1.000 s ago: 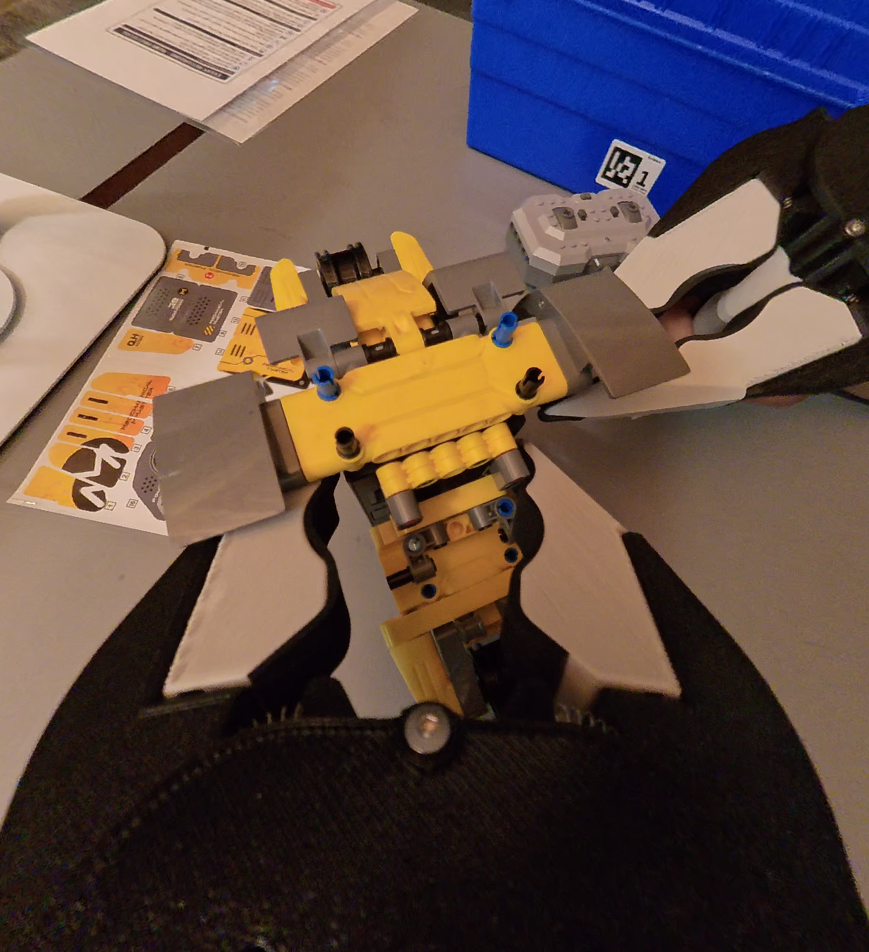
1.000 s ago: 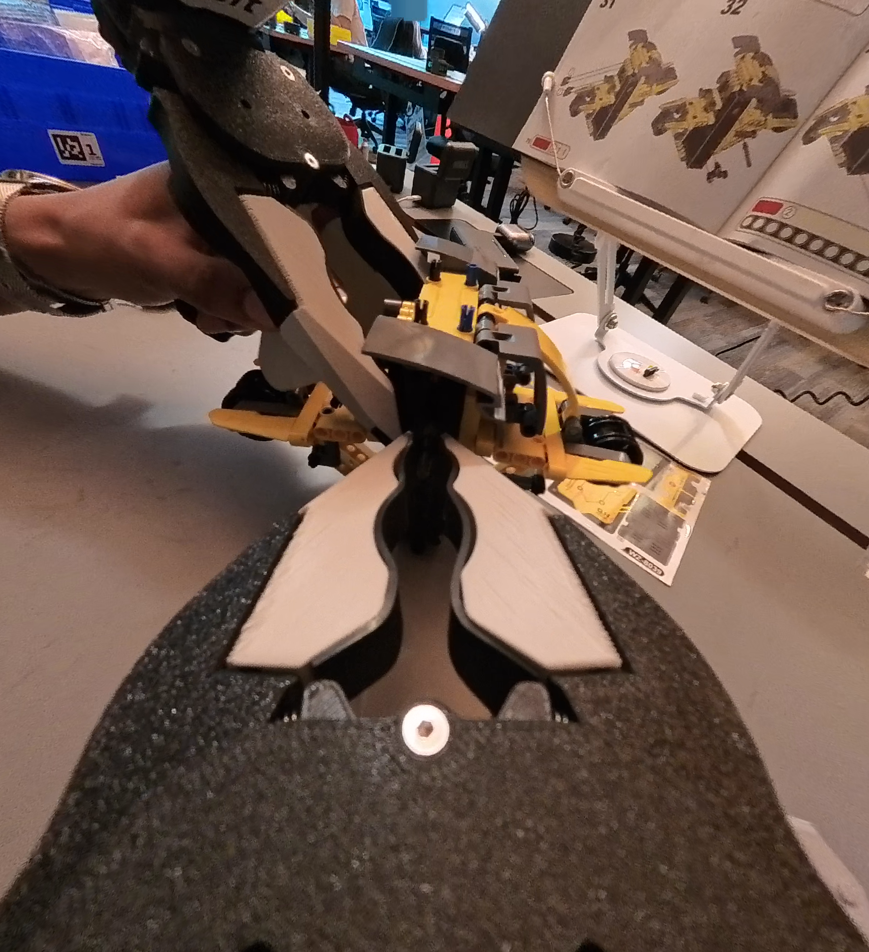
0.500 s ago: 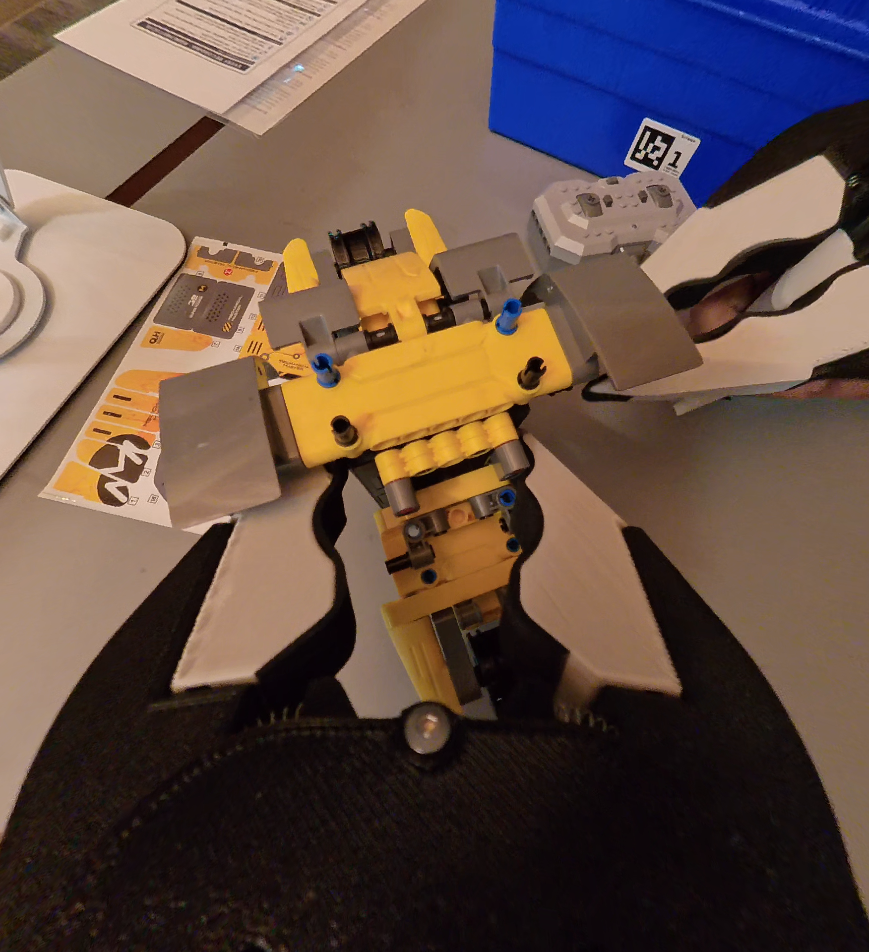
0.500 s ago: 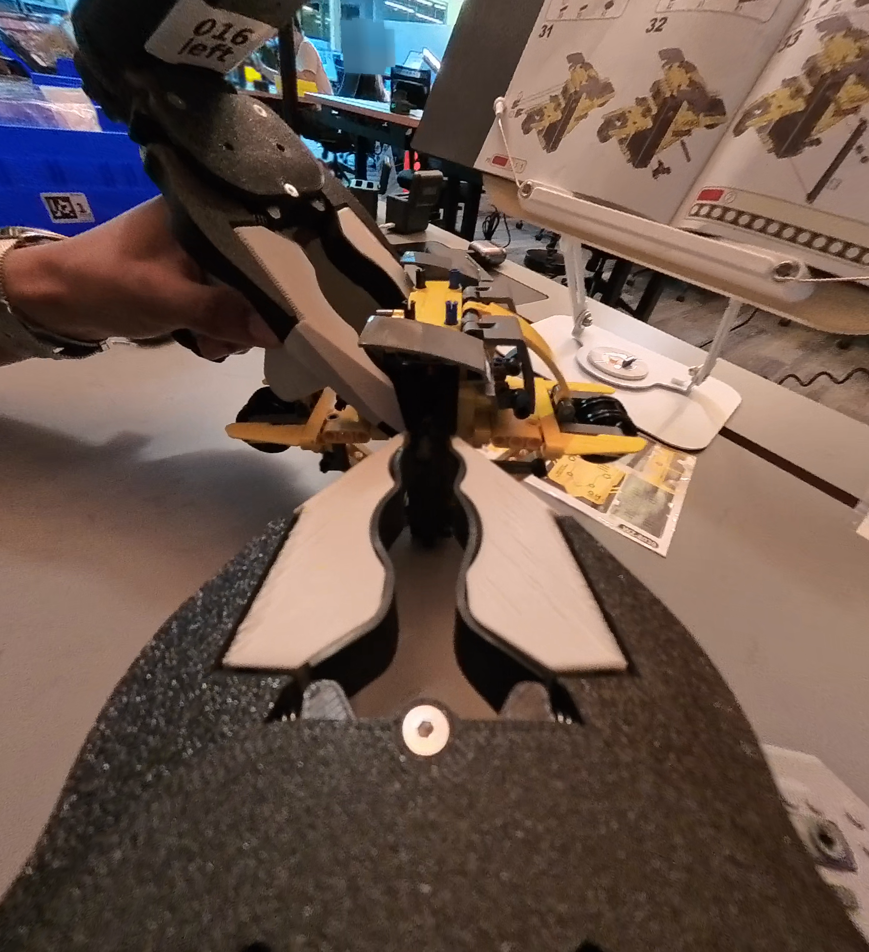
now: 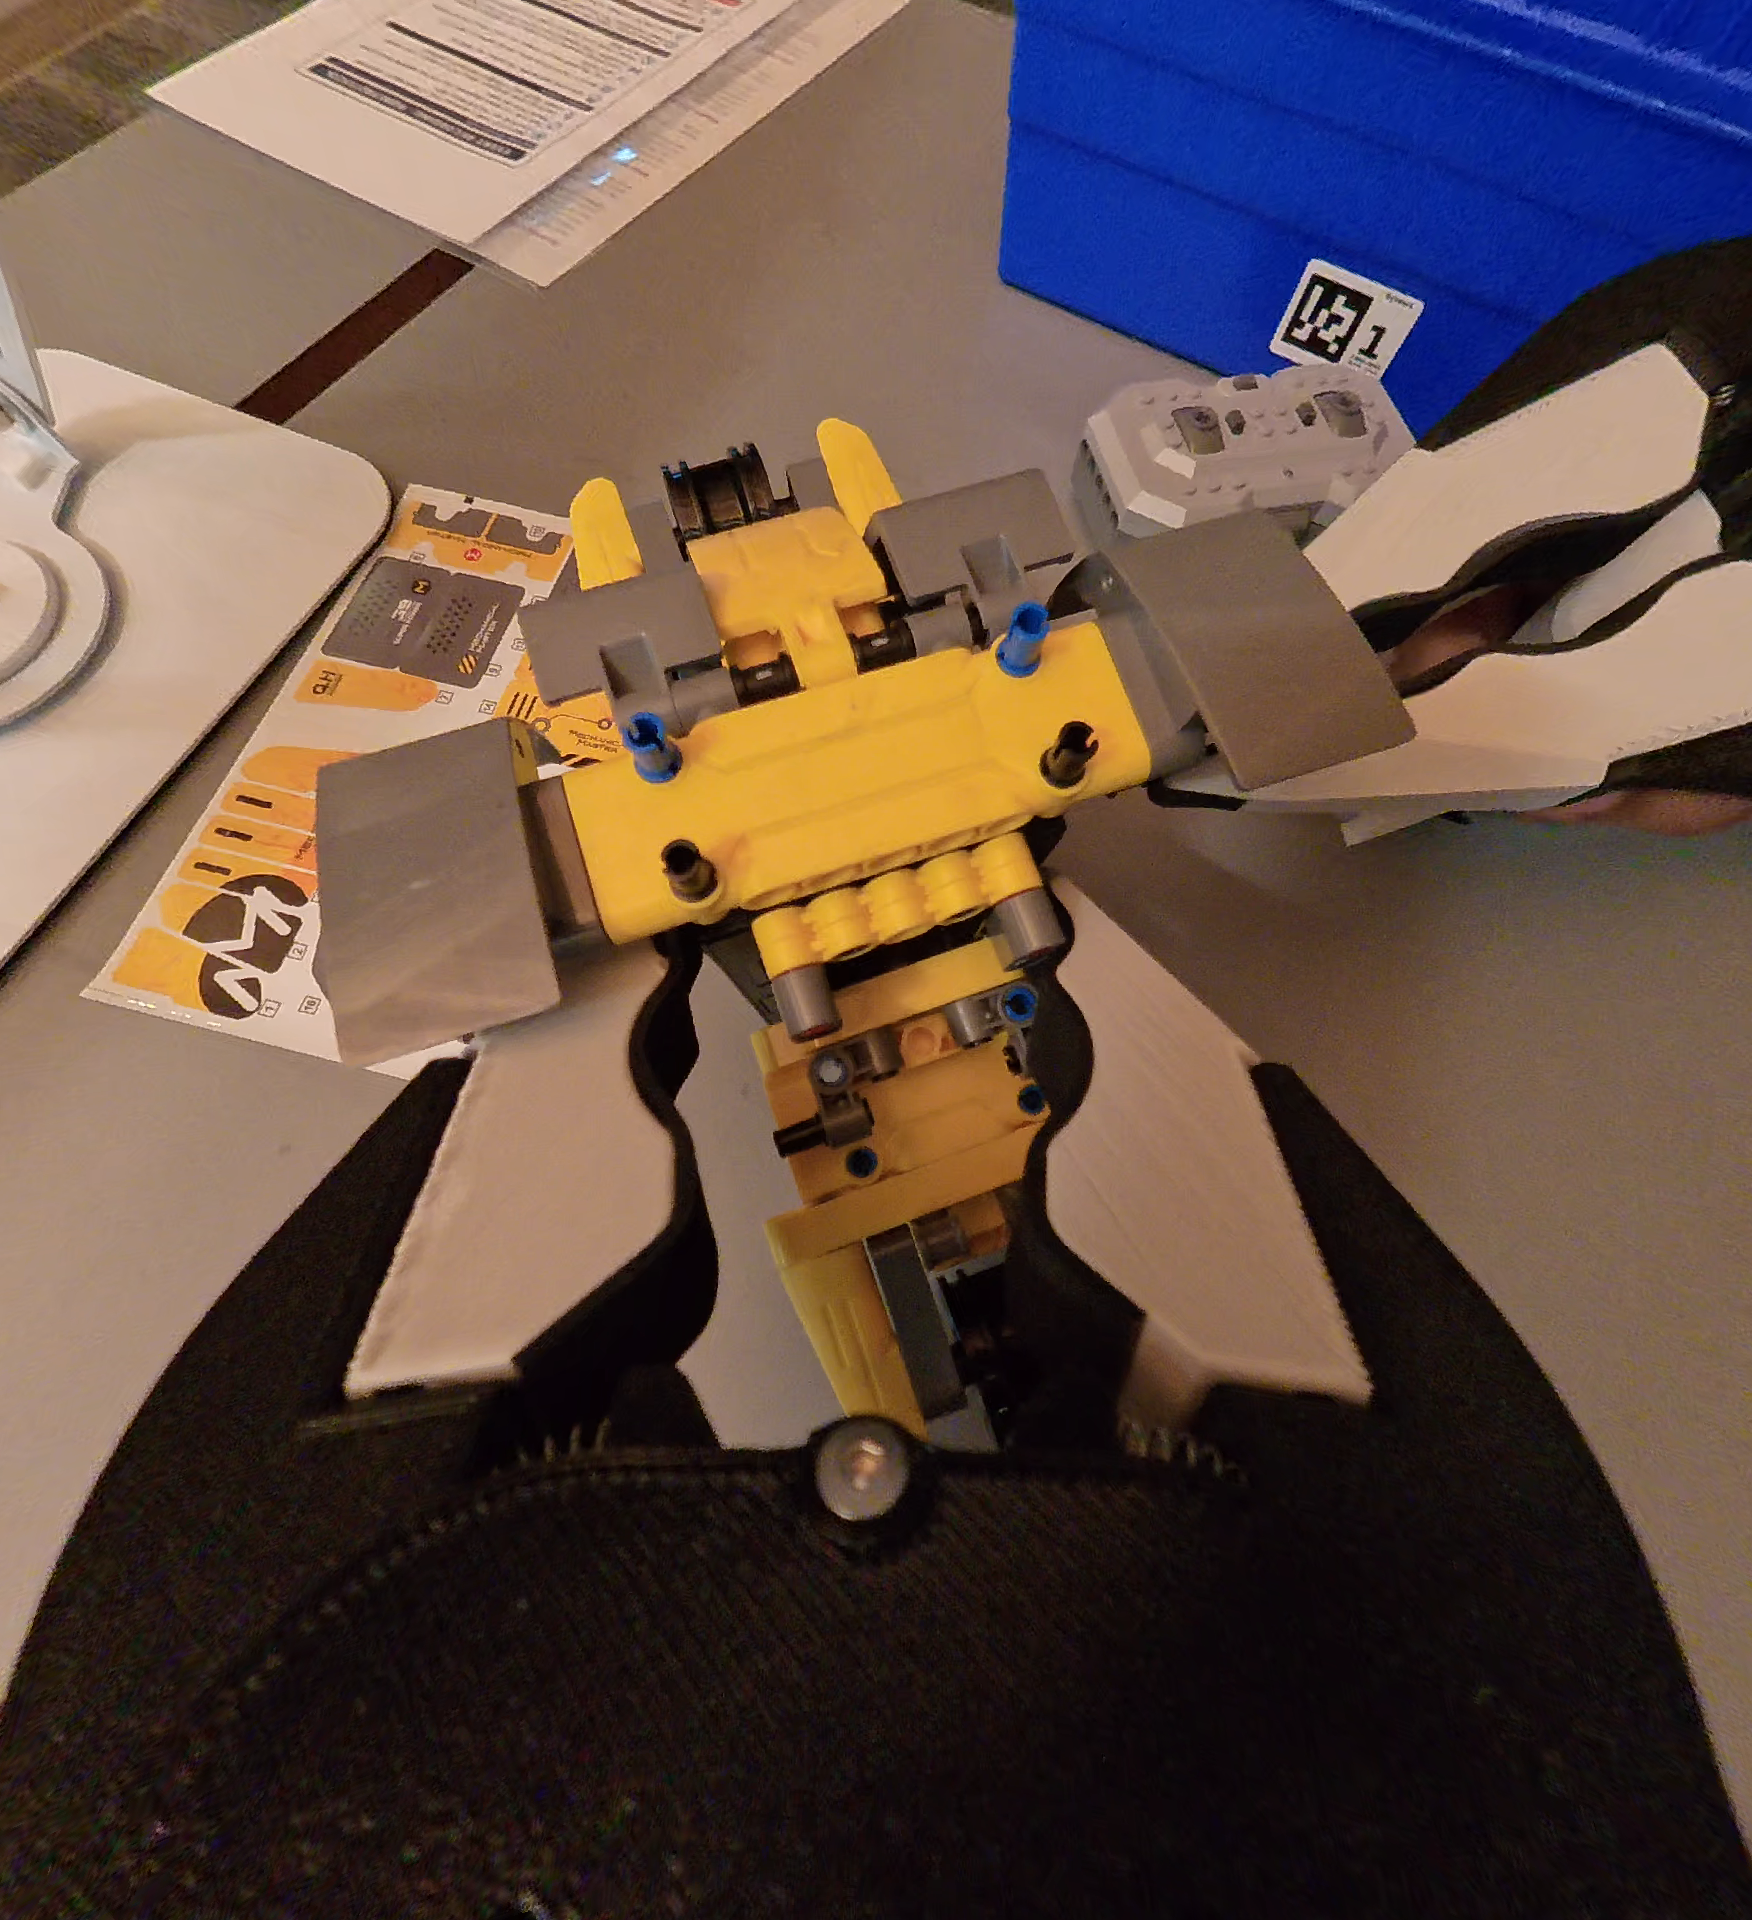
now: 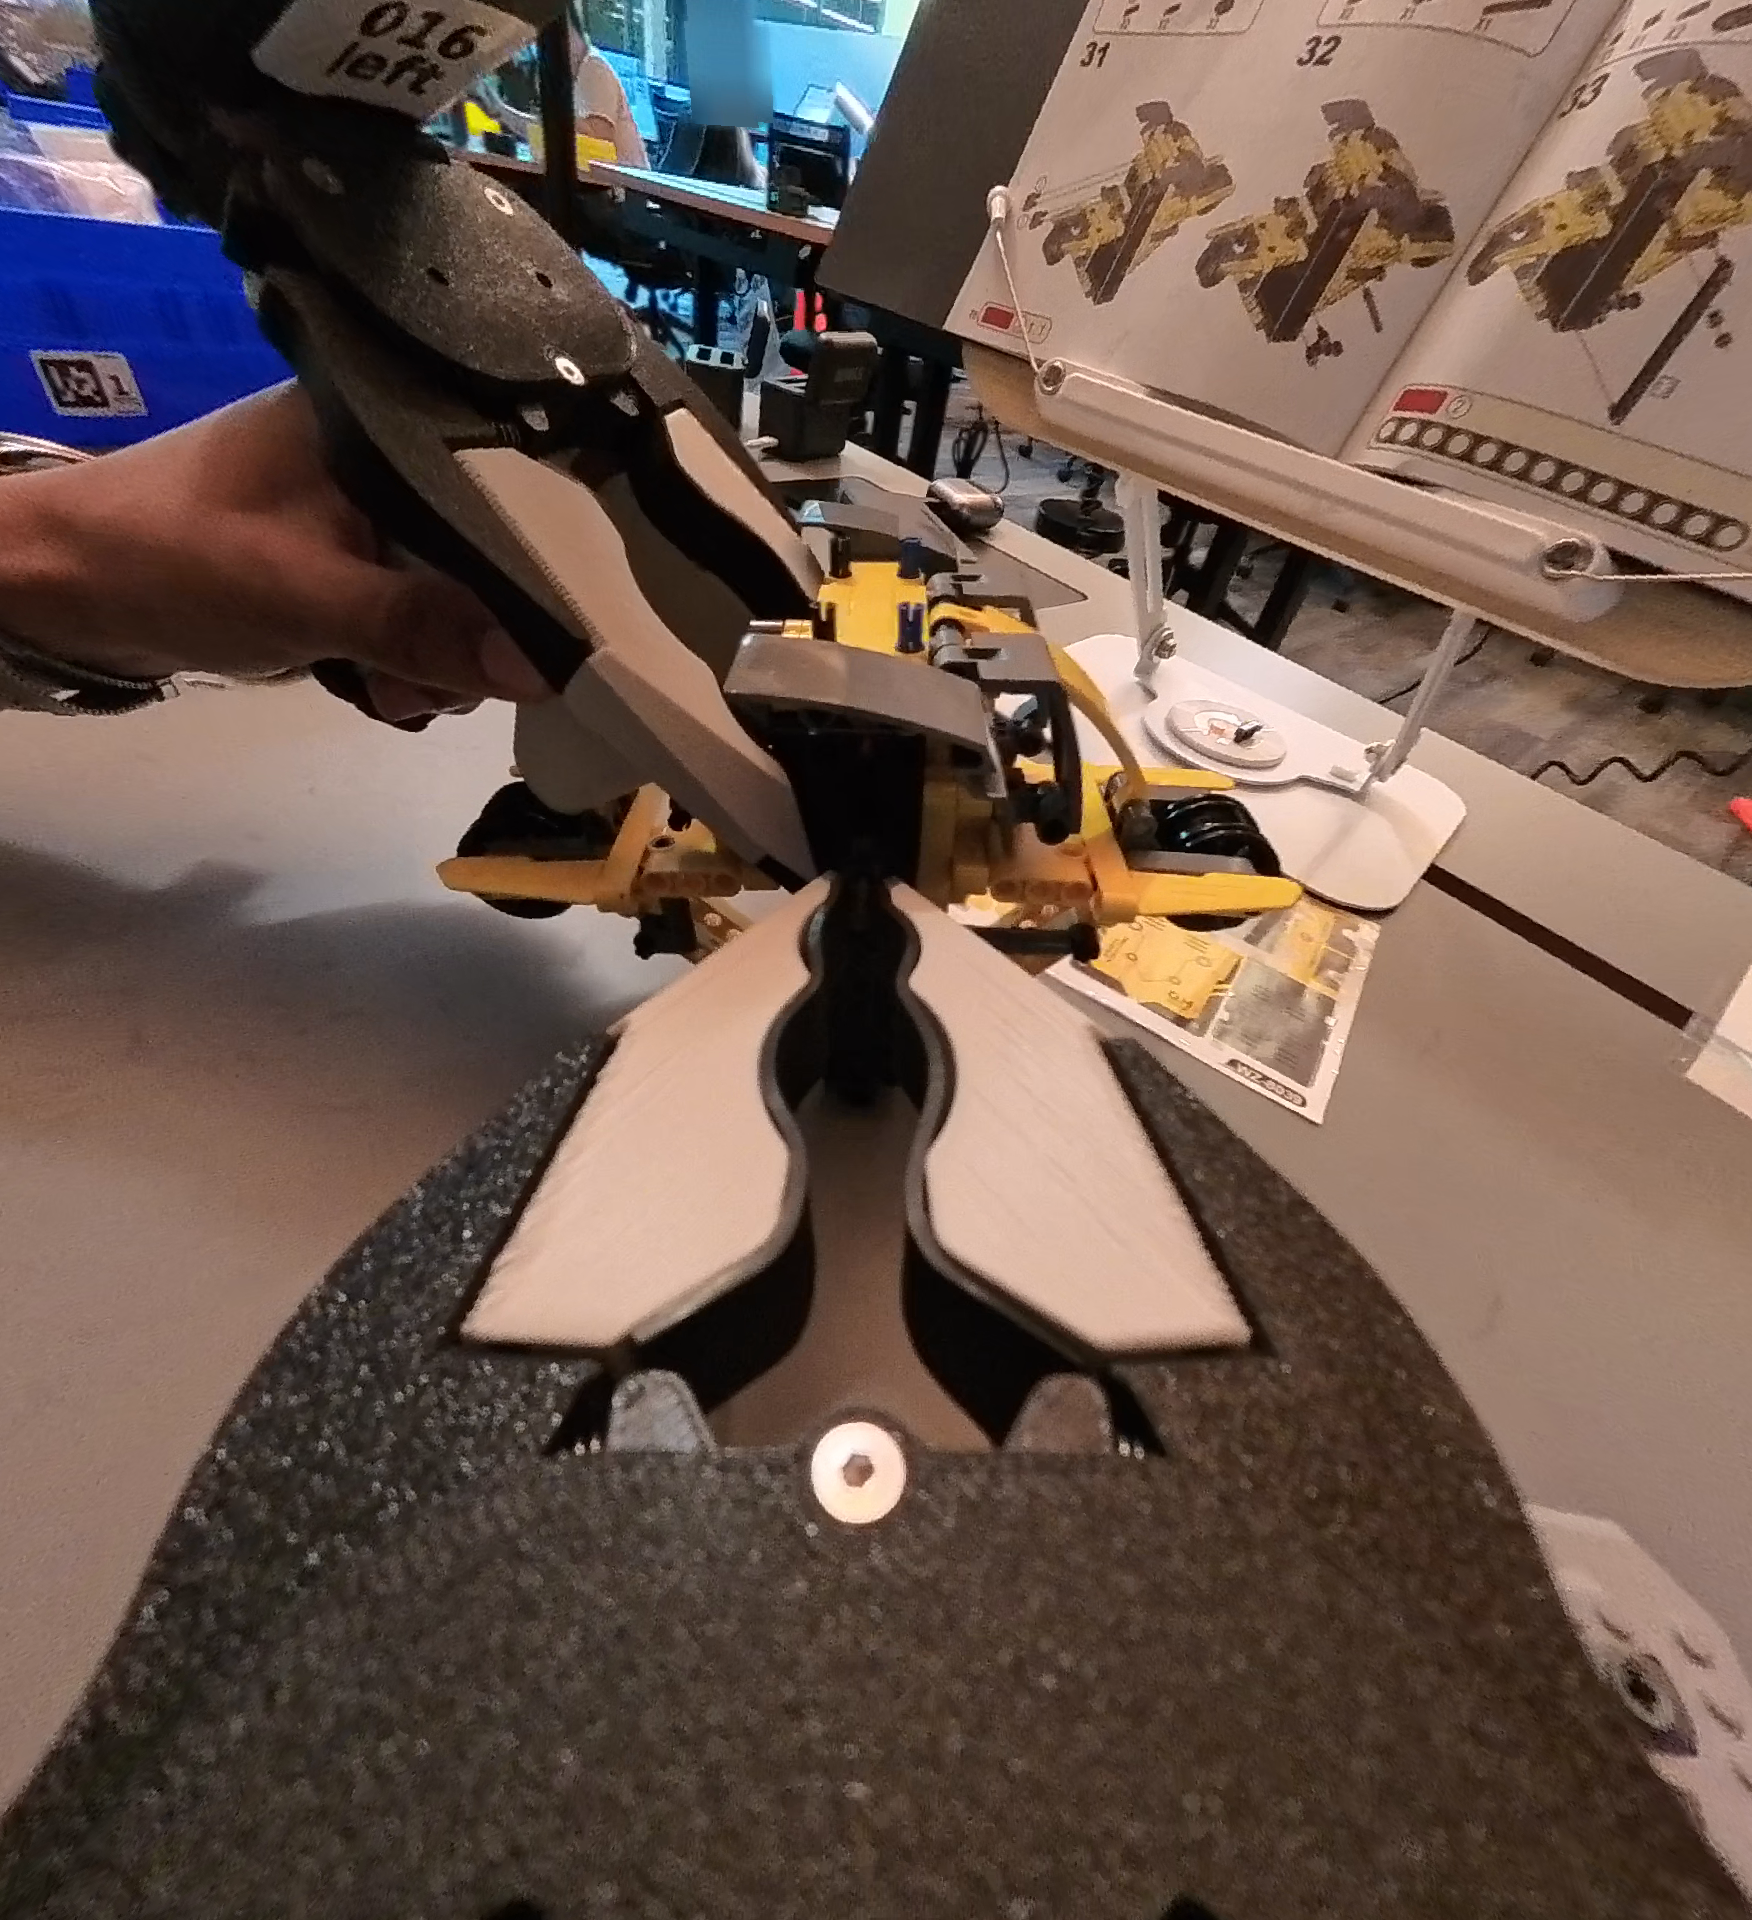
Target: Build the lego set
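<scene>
A yellow and grey brick model vehicle (image 5: 851, 769) is held just above the grey table. My left gripper (image 5: 867, 966) is shut on the model's narrow yellow rear section, which lies between its white fingers (image 5: 539, 1195). My right gripper (image 6: 864, 894) is shut on a black part (image 6: 856, 966) under the model's grey side panel (image 6: 851, 696). In the left wrist view the right gripper (image 5: 1474, 717) comes in from the right, beside the grey panel (image 5: 1256, 644). In the right wrist view the left gripper (image 6: 664, 644) slants down onto the model (image 6: 1059, 873) from the upper left.
A blue bin (image 5: 1423, 156) stands at the back with a grey brick box (image 5: 1236, 447) before it. A sticker sheet (image 5: 332, 790) lies under the model. A white stand base (image 5: 124, 623) holds an instruction booklet (image 6: 1371, 208). Papers (image 5: 539, 73) lie far left. A hand (image 6: 176, 571) holds the left gripper.
Both grippers keep their hold on the model. The model and grippers have shifted only slightly; the left view now shows more of the stand base.
</scene>
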A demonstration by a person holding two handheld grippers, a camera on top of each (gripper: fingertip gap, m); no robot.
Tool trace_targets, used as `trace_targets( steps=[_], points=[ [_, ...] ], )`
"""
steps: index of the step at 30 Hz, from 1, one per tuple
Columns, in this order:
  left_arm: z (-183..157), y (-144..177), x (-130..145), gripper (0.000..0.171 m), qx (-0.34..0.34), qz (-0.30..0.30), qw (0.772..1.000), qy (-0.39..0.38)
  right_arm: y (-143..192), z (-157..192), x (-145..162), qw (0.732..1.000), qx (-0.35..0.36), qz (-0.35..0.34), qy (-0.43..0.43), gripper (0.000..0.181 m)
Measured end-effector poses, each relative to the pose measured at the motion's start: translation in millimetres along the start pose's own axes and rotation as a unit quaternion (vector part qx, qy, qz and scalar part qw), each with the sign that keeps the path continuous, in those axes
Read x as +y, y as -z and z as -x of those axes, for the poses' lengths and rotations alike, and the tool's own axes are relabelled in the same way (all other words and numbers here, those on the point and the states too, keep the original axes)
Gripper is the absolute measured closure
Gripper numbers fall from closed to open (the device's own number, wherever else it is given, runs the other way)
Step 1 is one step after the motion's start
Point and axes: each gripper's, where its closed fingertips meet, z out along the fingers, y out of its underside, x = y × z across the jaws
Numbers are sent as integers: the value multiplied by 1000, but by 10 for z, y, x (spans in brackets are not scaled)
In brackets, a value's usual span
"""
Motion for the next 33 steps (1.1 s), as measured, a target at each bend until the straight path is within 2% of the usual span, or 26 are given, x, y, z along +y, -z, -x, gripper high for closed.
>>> trace_targets(
  steps=[18, 22, 33],
  points=[
    [42, -36, -18, 113, -9, -9, 1000, 5, -67, 11, -23, 1000, -18, -3, -7, 178],
    [58, -28, -15, 113, -6, -3, 1000, 8, -84, 10, -41, 1000, 7, 6, 28, 177],
    [33, -50, -24, 113, -17, 4, 1000, 2, -107, -27, -10, 1000, 11, 0, 11, 177]
  ],
)
